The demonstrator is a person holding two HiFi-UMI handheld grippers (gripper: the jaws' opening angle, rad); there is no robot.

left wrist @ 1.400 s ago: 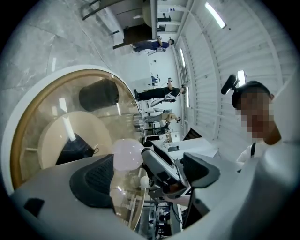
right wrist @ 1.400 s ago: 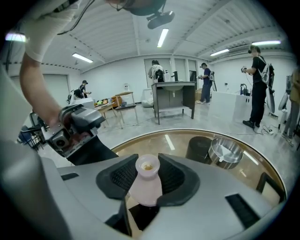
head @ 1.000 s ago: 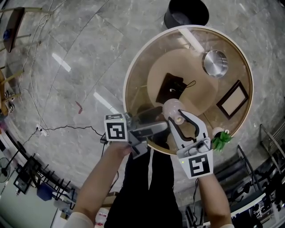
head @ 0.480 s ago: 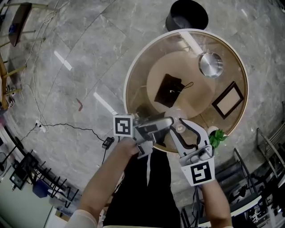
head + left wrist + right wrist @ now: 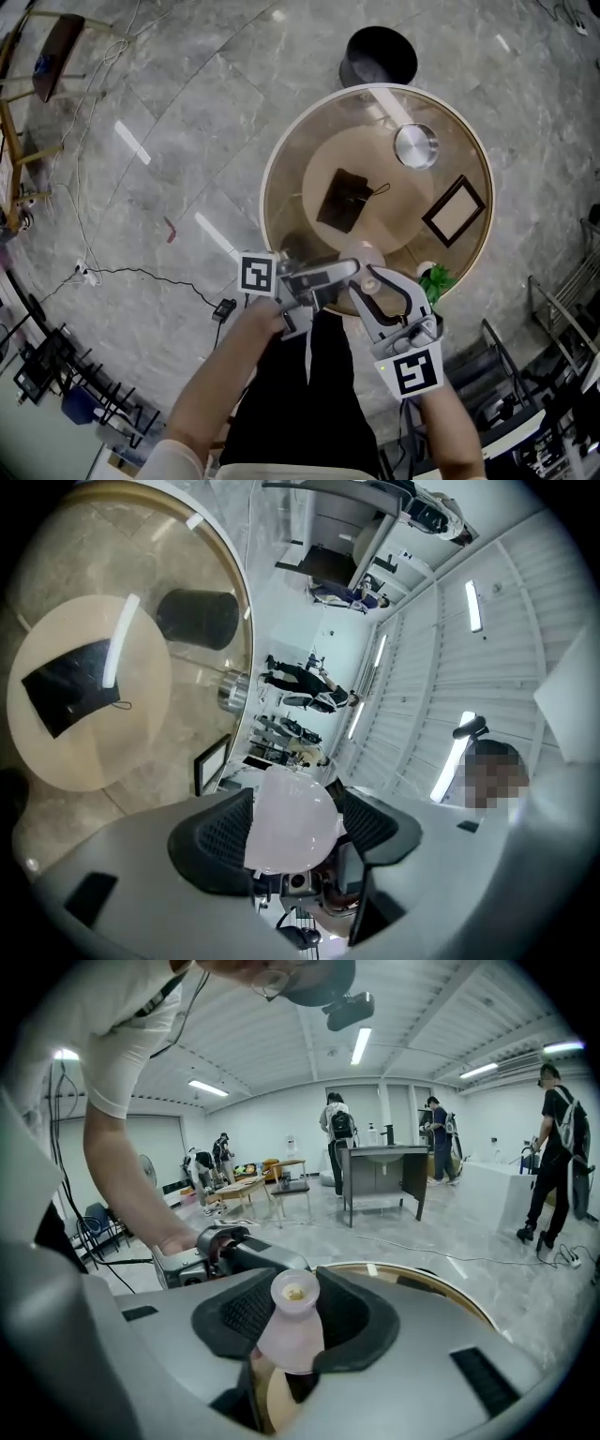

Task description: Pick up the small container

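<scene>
Logging grip state on the small container (image 5: 291, 1333): pale pink, frosted, bottle-shaped, with a round belly narrowing to a short neck and a flared open mouth; something yellowish sits in the mouth, cannot tell what. Location: held in the air over the 6 o'clock rim of the round glass table (image 5: 281, 187), not resting on the glass. Right gripper (image 5: 292, 1314): jaws clamped on the container just under the neck, mouth showing above them. Left gripper (image 5: 295, 829): jaws closing, with the container's rounded belly between them; the belly meets the ribbed pad (image 5: 217, 841) at 9 o'clock, while a thin dark gap shows on the 3 o'clock side, so not yet a firm pinch by my reading. Handling judgement: small and probably light; wall looks stiff, no denting under the clamp; surface smooth and curved, so likely to squirt out of a pinch on the widest part of the belly. Best hold looks like the waist under the flare, where the lip would stop a downward slip. Possibly brittle if ceramic or glass, so moderate force, mouth kept up in case the contents are loose. Steel bowl (image 5: 415, 145) at the table's 1 o'clock is well apart
</scene>
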